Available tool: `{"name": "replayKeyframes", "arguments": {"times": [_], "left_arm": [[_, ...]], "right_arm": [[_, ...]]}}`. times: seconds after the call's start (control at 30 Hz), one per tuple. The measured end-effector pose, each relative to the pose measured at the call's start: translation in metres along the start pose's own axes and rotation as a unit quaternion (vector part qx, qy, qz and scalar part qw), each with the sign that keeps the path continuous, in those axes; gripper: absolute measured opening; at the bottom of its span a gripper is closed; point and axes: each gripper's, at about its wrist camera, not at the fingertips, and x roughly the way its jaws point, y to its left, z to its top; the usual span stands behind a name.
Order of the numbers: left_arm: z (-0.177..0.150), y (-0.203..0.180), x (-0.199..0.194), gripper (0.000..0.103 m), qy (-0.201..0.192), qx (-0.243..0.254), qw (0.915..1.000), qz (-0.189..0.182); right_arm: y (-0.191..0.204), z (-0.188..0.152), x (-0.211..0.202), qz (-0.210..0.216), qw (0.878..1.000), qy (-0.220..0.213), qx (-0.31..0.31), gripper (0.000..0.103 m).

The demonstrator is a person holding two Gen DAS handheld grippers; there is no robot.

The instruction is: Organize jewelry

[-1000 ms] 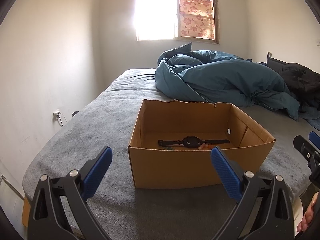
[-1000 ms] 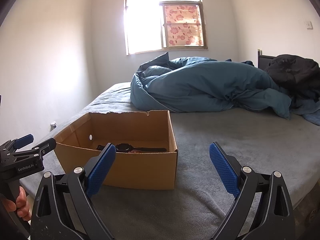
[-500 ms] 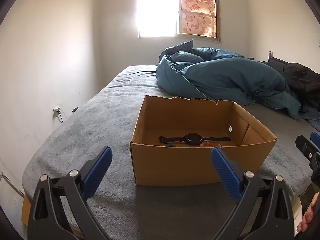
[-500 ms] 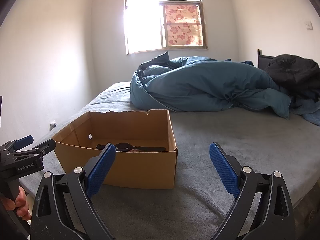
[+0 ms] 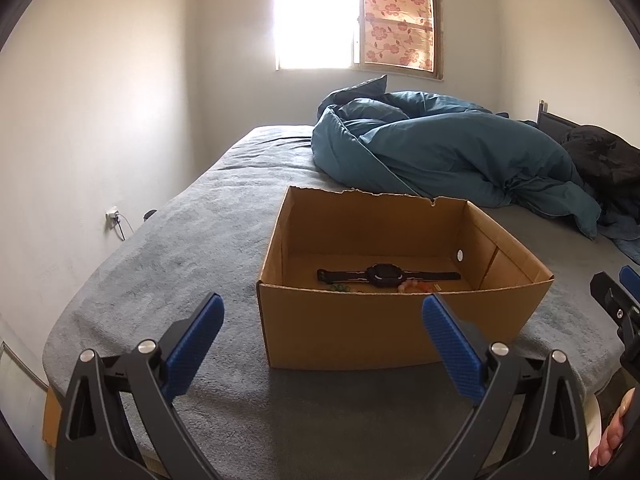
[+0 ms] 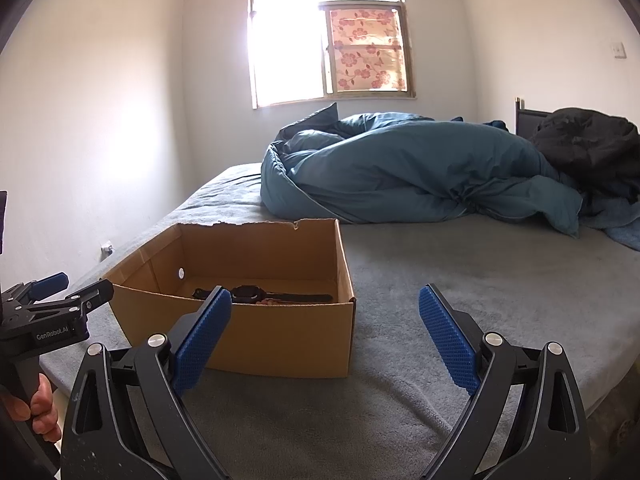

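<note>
Filling the room: grey bed [image 5: 168, 280]

A grey bed [image 5: 192, 248] fills the room. A rumpled teal duvet [image 5: 432, 152] lies heaped on its far right side, with a dark bundle [image 6: 588, 144], perhaps clothing, at far right. A window [image 6: 324, 36] with a floral curtain [image 5: 398, 32] glows in the far wall. A socket [image 5: 113, 213] sits low on the left wall.

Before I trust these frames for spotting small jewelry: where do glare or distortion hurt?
Left wrist view: the window blows out white, walls bow, and beads beside the watch are barely resolved. Right wrist view: same window glare, and a fingertip overlaps the cardboard box.
</note>
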Motion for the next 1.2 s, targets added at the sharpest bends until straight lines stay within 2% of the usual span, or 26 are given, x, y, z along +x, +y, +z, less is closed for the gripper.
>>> {"name": "replayKeyframes", "arguments": {"times": [1.2], "left_arm": [[-0.0007,0.0055,0.0067,0.097,0.019,-0.004,0.9997,-0.011]], "right_arm": [[-0.008,-0.0008,0.0058,0.005,1.0,0.015,-0.009,0.091]]}}
